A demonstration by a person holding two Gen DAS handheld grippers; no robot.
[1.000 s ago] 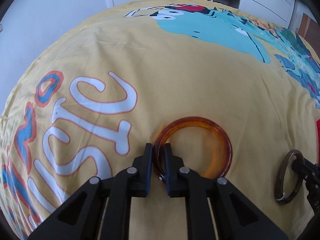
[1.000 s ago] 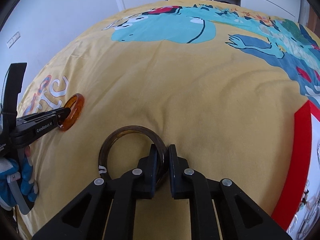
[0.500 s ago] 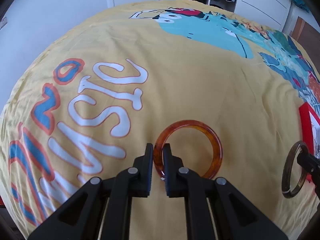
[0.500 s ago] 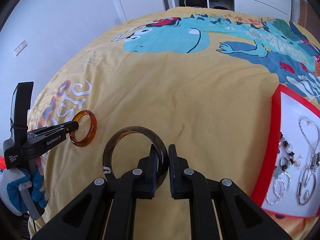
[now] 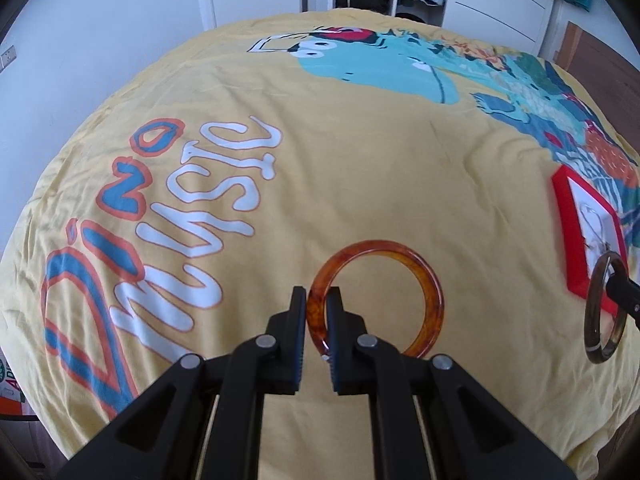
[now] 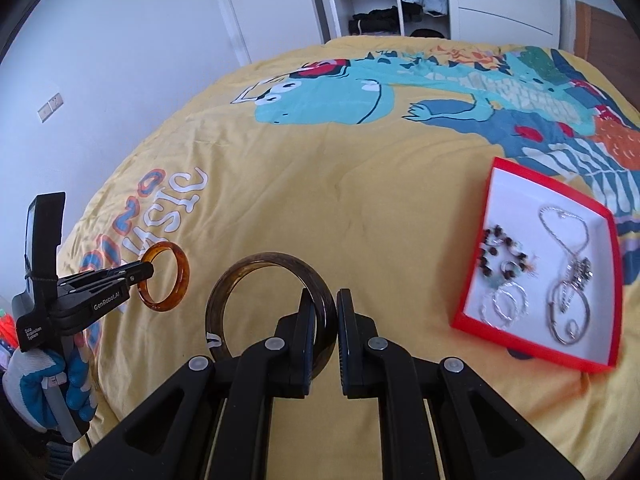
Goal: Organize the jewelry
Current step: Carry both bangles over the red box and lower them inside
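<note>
My left gripper (image 5: 317, 304) is shut on an amber orange bangle (image 5: 424, 276) and holds it above the yellow bedspread; it also shows in the right wrist view (image 6: 178, 270). My right gripper (image 6: 323, 308) is shut on a dark brown bangle (image 6: 240, 280), also lifted; the dark bangle shows at the right edge of the left wrist view (image 5: 598, 312). A red tray with a white inside (image 6: 516, 184) lies on the bed to the right and holds necklaces, a bead bracelet and silver rings.
The yellow dinosaur-print bedspread (image 6: 340, 184) covers the bed. White walls, a door (image 6: 272, 4) and an open wardrobe (image 6: 376, 0) stand beyond the far edge. The gloved left hand (image 6: 44, 384) holds its gripper at the lower left.
Both grippers have risen with their bangles off the bedspread. The view has widened, and the red tray has come fully into the right wrist view.
</note>
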